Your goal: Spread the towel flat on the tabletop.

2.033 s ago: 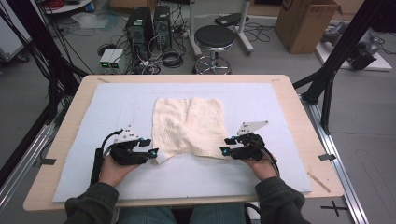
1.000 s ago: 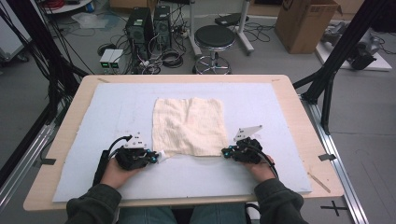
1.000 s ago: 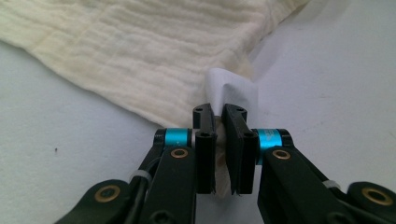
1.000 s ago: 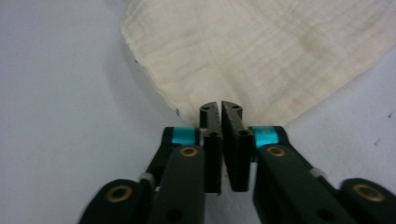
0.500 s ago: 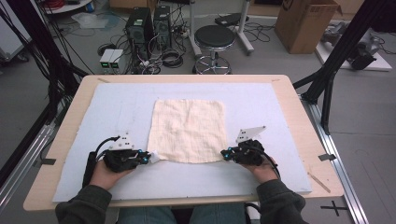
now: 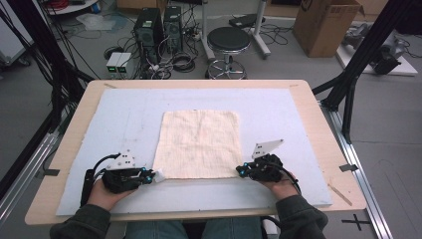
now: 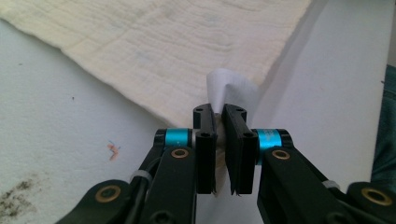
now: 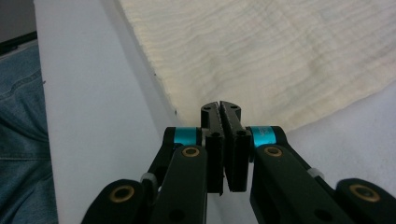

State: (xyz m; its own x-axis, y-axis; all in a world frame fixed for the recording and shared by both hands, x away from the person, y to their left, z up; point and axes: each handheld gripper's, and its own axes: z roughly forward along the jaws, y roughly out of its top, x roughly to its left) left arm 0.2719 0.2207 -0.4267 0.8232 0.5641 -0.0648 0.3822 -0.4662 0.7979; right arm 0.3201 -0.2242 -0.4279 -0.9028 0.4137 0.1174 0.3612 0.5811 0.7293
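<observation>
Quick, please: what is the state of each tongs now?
Left tongs: shut on a cloth corner.
Right tongs: shut on the other near corner.

Item count, as seen from the high view:

- Worktop [image 6: 318, 124]: one, wooden-edged.
- White mat [image 6: 124, 114] covering the worktop: one.
- Cream cloth [image 6: 199, 142], spread flat on the mat: one.
- Tongs: two sets, the left tongs [image 6: 155, 176] and the right tongs [image 6: 240, 172], each with two black jaws.
- Grey three-cornered plates: two, one per set of tongs.
- Hands: two.
- Round stool [image 6: 228, 42] on the floor beyond the worktop: one.
- Computer towers [image 6: 160, 25] on the floor: two, side by side.
- Cardboard box [image 6: 326, 22]: one.
</observation>
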